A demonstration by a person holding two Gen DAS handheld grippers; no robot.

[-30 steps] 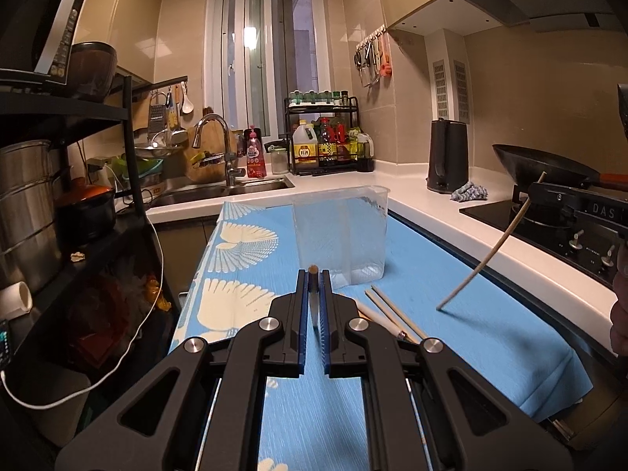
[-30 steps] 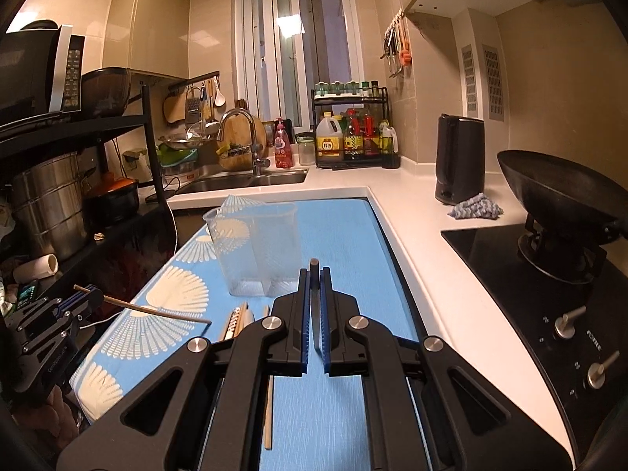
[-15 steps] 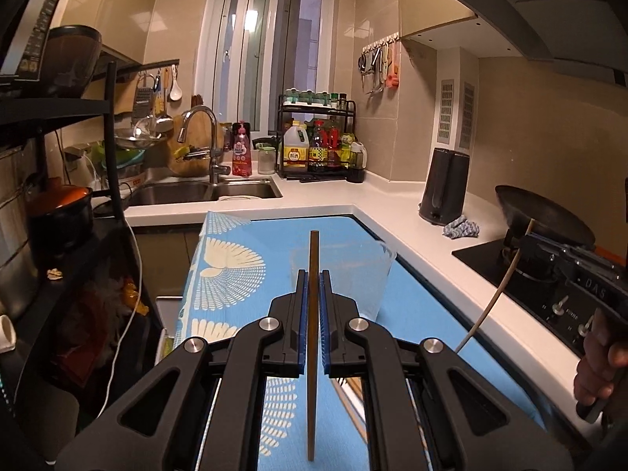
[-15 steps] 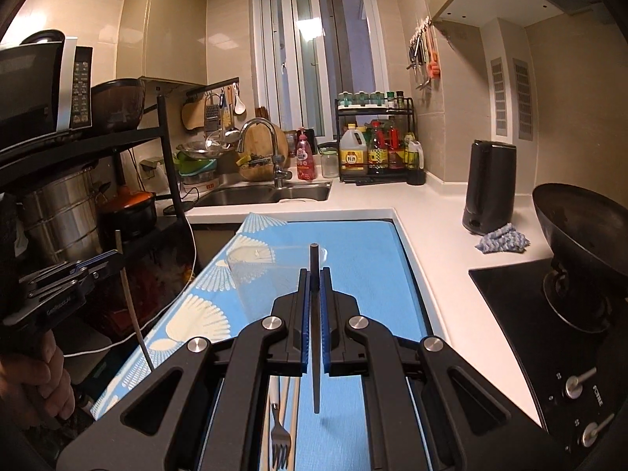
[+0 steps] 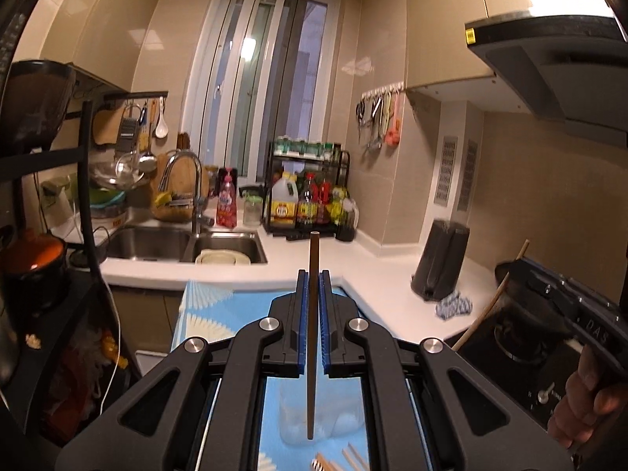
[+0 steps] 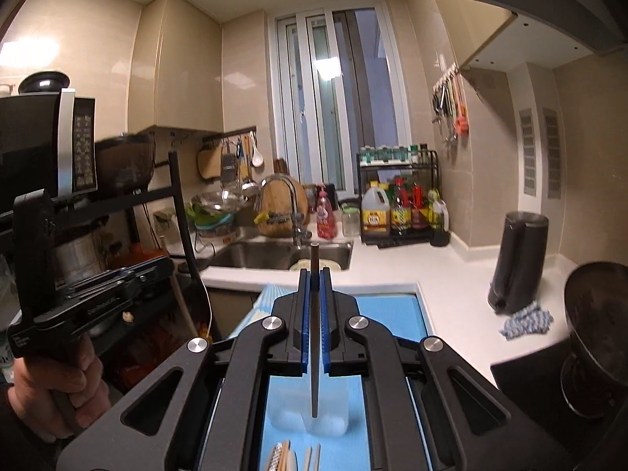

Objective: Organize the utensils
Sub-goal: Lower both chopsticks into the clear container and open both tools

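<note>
My left gripper (image 5: 313,286) is shut on a brown chopstick (image 5: 311,353), held upright, its lower tip over the clear plastic container (image 5: 320,418) on the blue cloth. My right gripper (image 6: 314,284) is shut on a dark chopstick (image 6: 314,373), also upright, its tip above the same container (image 6: 325,418). More chopsticks (image 5: 337,459) lie on the cloth near the container and also show in the right wrist view (image 6: 290,457). The right gripper and its chopstick (image 5: 488,306) show at right in the left wrist view. The left gripper (image 6: 90,294) shows at left in the right wrist view.
The blue patterned cloth (image 6: 392,306) covers the counter. A sink (image 5: 184,243) and bottle rack (image 5: 310,204) stand behind. A black kettle (image 6: 518,263), rag (image 6: 528,320) and wok on the stove (image 6: 596,333) are at right. A black shelf with pots (image 5: 35,267) is at left.
Both grippers have risen and tilted up, carrying their chopsticks upright. The container has dropped to the bottom of both views, now under the chopstick tips.
</note>
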